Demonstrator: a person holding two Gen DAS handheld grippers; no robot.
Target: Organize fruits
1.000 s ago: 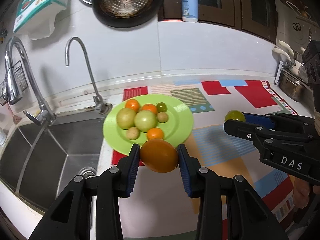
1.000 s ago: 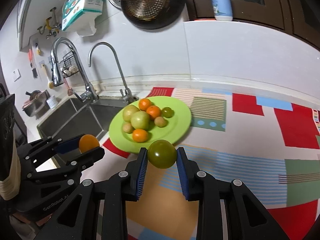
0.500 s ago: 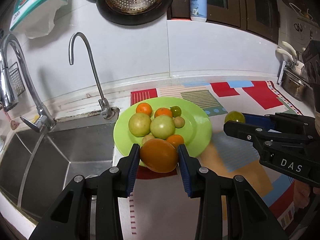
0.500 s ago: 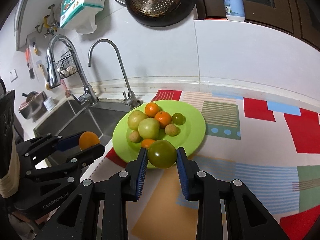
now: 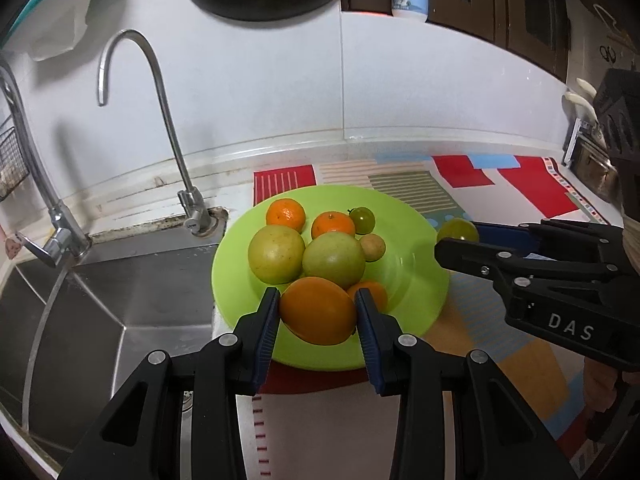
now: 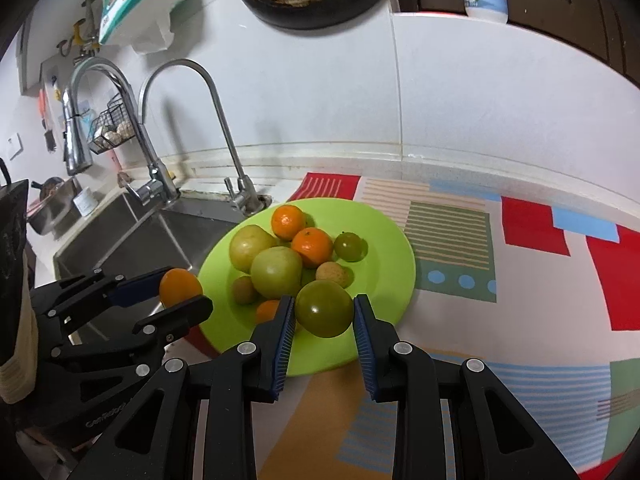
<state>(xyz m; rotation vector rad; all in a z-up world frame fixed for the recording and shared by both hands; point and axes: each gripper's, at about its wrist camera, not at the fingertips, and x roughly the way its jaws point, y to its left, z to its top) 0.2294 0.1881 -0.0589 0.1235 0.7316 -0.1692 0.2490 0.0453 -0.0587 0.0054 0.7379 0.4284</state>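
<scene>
My left gripper [image 5: 317,309] is clamped on an orange tomato [image 5: 318,310], its blue pads pressed against both sides of the fruit, and in the left wrist view it sits low in the centre of the frame over the near rim of the green plate [image 5: 416,276]. My right gripper [image 6: 324,309] is closed around a green tomato [image 6: 324,309] in the same way, low and centre in the right wrist view, over the near edge of the plate. Each gripper shows in the other camera: the right one comes in from the right side of the left view, with its green tomato at the plate's right rim; the left one comes in from the lower left of the right view. On the plate I see two large pale green fruits [image 5: 276,254] side by side, two mandarins [image 5: 285,214] behind them, a small dark green tomato [image 5: 362,220] toward the back right, a small tan fruit [image 5: 373,247] beside it, and another orange fruit [image 5: 370,293] partly hidden behind my right pad. The plate rests on a patterned mat [image 6: 532,264] at the edge of the steel sink [image 5: 120,300], with a slim curved faucet [image 5: 160,92] in the upper left.
</scene>
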